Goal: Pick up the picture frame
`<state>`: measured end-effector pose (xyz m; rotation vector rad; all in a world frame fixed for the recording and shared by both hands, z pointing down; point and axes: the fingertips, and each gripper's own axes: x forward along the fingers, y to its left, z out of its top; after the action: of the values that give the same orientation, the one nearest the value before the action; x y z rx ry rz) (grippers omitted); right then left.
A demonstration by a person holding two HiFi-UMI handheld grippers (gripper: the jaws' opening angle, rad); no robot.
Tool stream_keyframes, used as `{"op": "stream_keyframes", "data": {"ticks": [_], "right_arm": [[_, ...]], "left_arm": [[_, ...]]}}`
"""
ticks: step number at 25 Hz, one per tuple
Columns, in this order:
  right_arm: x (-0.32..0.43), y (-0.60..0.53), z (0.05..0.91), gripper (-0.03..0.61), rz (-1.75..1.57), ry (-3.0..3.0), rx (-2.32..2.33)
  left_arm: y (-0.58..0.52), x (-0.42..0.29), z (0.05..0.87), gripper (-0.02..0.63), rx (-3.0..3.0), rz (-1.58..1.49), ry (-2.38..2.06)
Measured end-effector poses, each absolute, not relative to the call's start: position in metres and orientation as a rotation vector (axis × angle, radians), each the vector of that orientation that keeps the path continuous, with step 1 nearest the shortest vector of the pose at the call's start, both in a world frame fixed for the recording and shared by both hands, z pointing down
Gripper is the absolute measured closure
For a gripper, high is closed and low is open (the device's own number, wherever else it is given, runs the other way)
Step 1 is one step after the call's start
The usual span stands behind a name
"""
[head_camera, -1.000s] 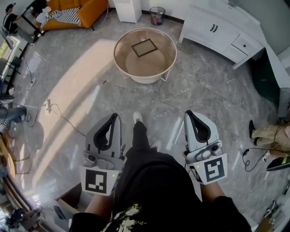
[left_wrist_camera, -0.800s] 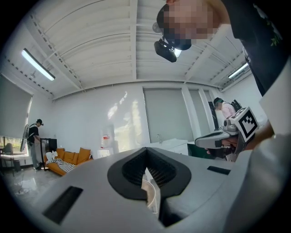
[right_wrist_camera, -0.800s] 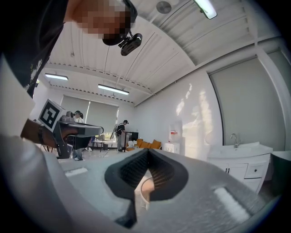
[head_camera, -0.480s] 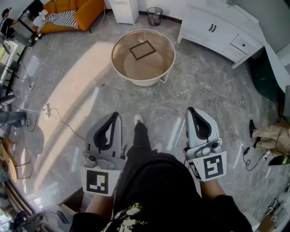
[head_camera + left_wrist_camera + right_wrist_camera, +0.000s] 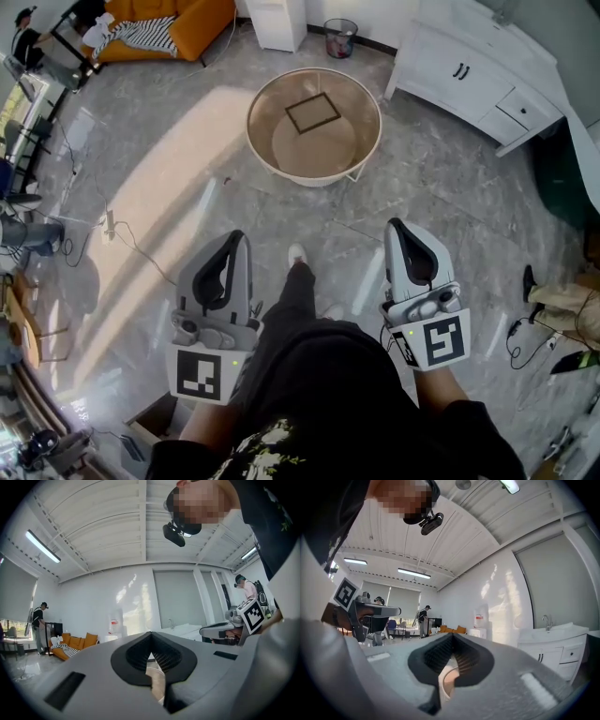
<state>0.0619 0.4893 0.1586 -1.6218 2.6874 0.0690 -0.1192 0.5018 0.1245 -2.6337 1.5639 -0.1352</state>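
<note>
Hand-held grippers empty; picture frame on table.

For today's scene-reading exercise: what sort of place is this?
Probably a mock living room in a studio: an orange sofa, a round coffee table bearing a picture frame, white cabinets, and trailing cables.

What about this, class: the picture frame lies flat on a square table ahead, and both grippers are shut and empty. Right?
Not quite: the head view shows the table is round, not square. The rest stands: the picture frame lies flat on it ahead, and the left gripper and right gripper are shut and empty.
</note>
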Motion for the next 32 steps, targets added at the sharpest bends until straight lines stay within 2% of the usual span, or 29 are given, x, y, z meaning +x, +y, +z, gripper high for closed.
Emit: {"op": "stream_keyframes", "data": {"ticks": [15, 32], "right_arm": [[0.051, 0.373, 0.135, 0.583, 0.05, 2.607, -1.735], [0.021, 0.282, 0.156, 0.583, -0.02, 2.487, -1.93]], "left_arm": [[0.375, -0.151, 0.113, 0.604, -2.643, 0.01, 1.467], [0.256, -0.166, 0.138, 0.604, -2.786, -0.069, 1.195]]}}
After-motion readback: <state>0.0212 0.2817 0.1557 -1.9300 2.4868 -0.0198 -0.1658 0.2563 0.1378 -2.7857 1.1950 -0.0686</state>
